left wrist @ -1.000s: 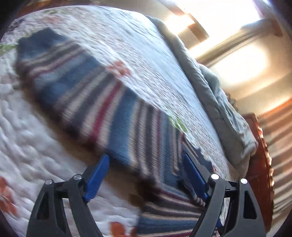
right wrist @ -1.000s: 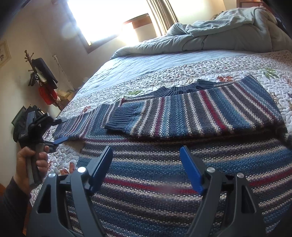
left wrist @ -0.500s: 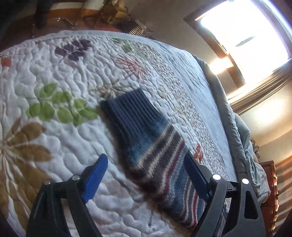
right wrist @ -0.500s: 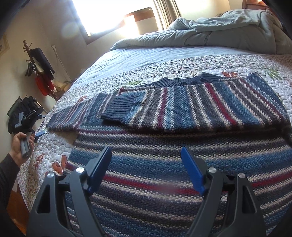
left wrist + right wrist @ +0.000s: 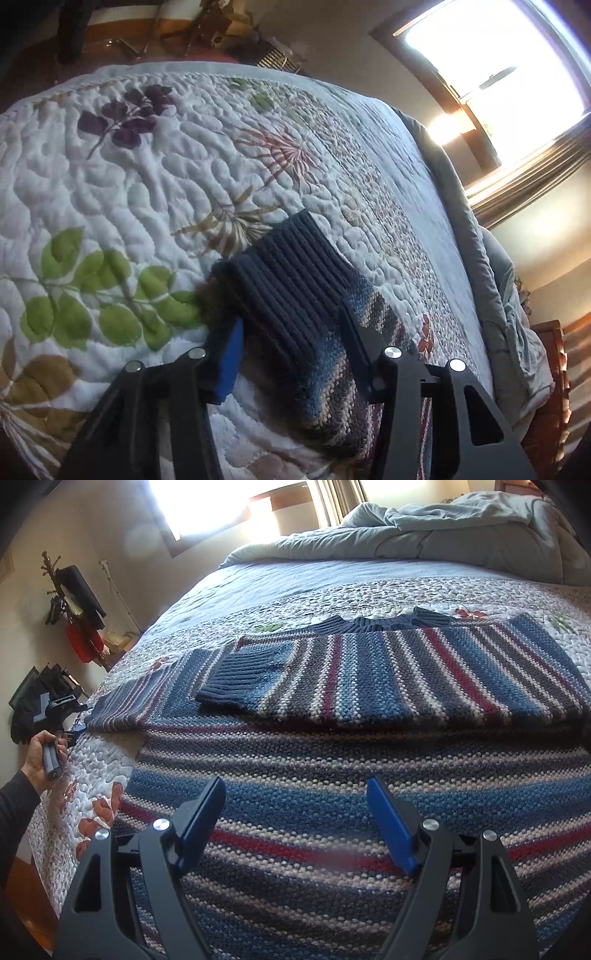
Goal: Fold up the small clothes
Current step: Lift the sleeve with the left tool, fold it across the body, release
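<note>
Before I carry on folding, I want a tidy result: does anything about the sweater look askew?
Nothing damaged. One sleeve is folded across the striped sweater; the other sleeve lies stretched out on the quilt.

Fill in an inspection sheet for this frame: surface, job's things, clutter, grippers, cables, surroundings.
Surface: quilt with a leaf print, on a bed.
Job's things: striped sweater lies flat; one sleeve is folded across the chest, the other sleeve lies out on the quilt.
Clutter: bunched grey duvet at the far end.
Grippers: left gripper straddles the outstretched sleeve's cuff, jaws closing; right gripper is open over the sweater's lower body.
Cables: nothing seen.
Surroundings: bright window, curtains, coat rack.
</note>
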Tool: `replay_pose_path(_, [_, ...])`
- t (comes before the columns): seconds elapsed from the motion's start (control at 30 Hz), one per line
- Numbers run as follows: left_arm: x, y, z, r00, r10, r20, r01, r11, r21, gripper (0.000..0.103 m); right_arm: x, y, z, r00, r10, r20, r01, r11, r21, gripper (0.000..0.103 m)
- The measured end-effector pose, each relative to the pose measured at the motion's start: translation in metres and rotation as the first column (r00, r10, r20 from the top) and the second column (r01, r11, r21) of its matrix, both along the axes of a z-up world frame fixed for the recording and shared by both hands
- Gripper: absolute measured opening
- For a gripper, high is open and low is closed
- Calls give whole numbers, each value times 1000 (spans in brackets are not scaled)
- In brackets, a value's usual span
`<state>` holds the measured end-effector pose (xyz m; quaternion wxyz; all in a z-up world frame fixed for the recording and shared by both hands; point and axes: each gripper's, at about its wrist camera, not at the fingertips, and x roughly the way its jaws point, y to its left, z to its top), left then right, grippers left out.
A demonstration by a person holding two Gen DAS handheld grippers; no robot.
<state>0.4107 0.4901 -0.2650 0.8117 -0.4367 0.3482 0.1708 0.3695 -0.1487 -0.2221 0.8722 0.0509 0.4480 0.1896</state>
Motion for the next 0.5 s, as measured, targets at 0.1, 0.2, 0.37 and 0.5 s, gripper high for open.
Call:
replay_pose_path(0.1, [4, -1, 4, 1000, -5, -31, 6, 1000, 19, 30, -1, 1, 0, 1000, 4, 0, -4, 1000, 1, 79])
replay_pose_path(0.2, [5, -5, 13, 999, -2, -41, 3, 999, 42, 8, 1, 0, -1, 1000, 2, -6, -1, 1000, 5, 79])
replay_pose_path(0.37, [9, -31, 56, 998, -55, 11, 54, 994, 100, 8, 0, -5, 3, 1000, 0, -4, 0, 1000, 25, 79])
replay_pose_path(0.5, [14, -61, 97, 993, -108, 48, 99, 984, 151, 7, 0, -13, 9, 1000, -8, -1, 8, 999, 51, 79])
